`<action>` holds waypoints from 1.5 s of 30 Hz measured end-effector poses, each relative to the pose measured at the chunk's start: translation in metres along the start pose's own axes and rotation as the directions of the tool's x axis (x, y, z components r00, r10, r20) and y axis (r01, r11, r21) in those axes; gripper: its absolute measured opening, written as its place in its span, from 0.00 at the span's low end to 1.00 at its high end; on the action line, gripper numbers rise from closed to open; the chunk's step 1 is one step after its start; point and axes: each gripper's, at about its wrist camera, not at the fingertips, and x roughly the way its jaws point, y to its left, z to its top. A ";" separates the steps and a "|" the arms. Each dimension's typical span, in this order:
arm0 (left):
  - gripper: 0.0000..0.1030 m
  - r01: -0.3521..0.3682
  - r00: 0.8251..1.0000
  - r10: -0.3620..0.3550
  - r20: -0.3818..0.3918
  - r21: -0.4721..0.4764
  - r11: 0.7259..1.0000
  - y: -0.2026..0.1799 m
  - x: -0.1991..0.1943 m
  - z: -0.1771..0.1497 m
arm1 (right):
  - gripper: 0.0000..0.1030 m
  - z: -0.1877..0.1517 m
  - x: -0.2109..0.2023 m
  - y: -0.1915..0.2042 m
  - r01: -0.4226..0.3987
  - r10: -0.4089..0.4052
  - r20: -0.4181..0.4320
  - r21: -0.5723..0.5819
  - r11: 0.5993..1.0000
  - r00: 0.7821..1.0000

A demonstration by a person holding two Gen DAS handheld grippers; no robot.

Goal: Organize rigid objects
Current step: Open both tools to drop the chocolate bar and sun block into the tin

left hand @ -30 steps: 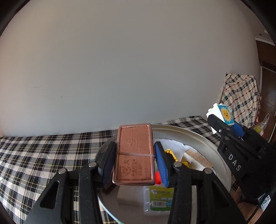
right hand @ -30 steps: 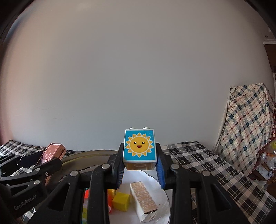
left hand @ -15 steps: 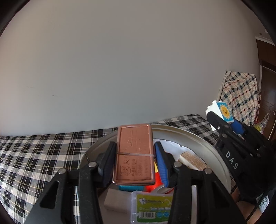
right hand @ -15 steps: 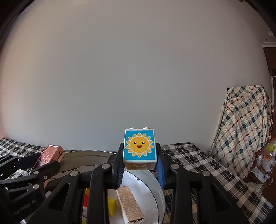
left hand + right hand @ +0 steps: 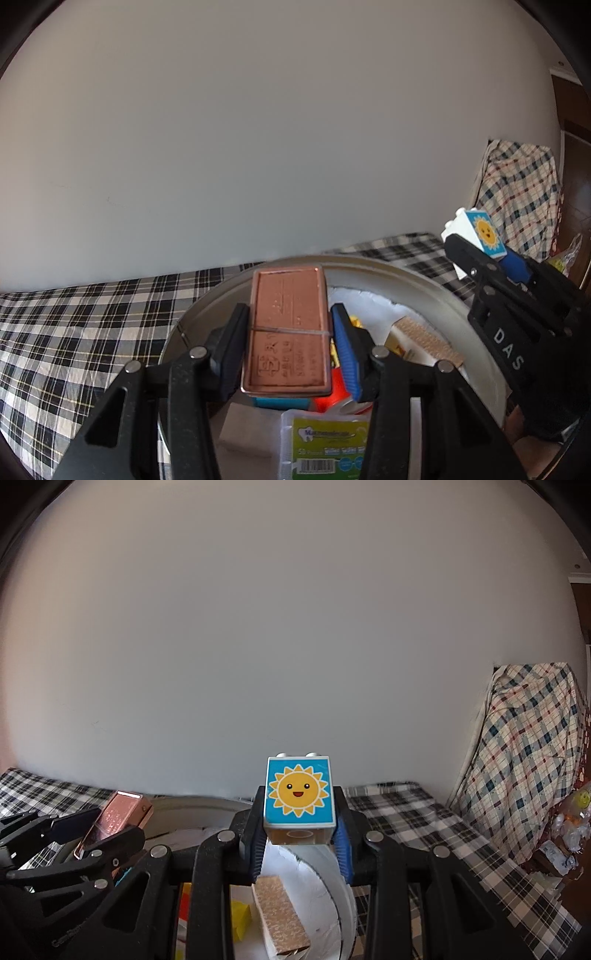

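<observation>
My left gripper [image 5: 290, 328] is shut on a flat copper-coloured tin [image 5: 286, 332] and holds it above a round metal basin [image 5: 476, 332]. My right gripper [image 5: 300, 830] is shut on a white toy block with a sun picture [image 5: 298, 794], held over the basin's rim [image 5: 343, 893]. The right gripper also shows in the left wrist view [image 5: 491, 254] at the right, with the block [image 5: 480, 234]. The left gripper and tin [image 5: 114, 819] show at the left of the right wrist view.
The basin holds a brown patterned box [image 5: 280, 915], yellow pieces [image 5: 240, 919], a green-labelled plastic case [image 5: 328, 439], a grey block [image 5: 247, 428] and a red item [image 5: 334, 391]. It stands on a checked cloth [image 5: 74, 332]. A plain wall is behind. A cloth-draped thing [image 5: 528, 753] stands at right.
Both grippers keep their hold. The views shifted slightly: more of the basin's contents appeared under the left gripper, and the right gripper rose and moved toward the basin's right rim.
</observation>
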 end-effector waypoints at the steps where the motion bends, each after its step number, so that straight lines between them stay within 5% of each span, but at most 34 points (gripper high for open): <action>1: 0.43 -0.006 1.000 0.006 -0.011 0.003 1.000 0.000 0.002 -0.001 | 0.33 -0.001 0.003 0.000 -0.011 0.011 -0.023 0.002 1.000 1.000; 14: 0.43 -0.050 0.998 0.051 -0.042 0.034 0.998 -0.002 0.005 -0.002 | 0.33 -0.013 0.018 0.011 -0.075 0.073 -0.161 -0.005 0.997 0.984; 45: 0.43 -0.091 0.985 0.101 -0.143 0.074 0.993 -0.002 0.026 -0.002 | 0.34 -0.012 0.022 0.020 -0.097 0.092 -0.220 -0.010 0.995 0.971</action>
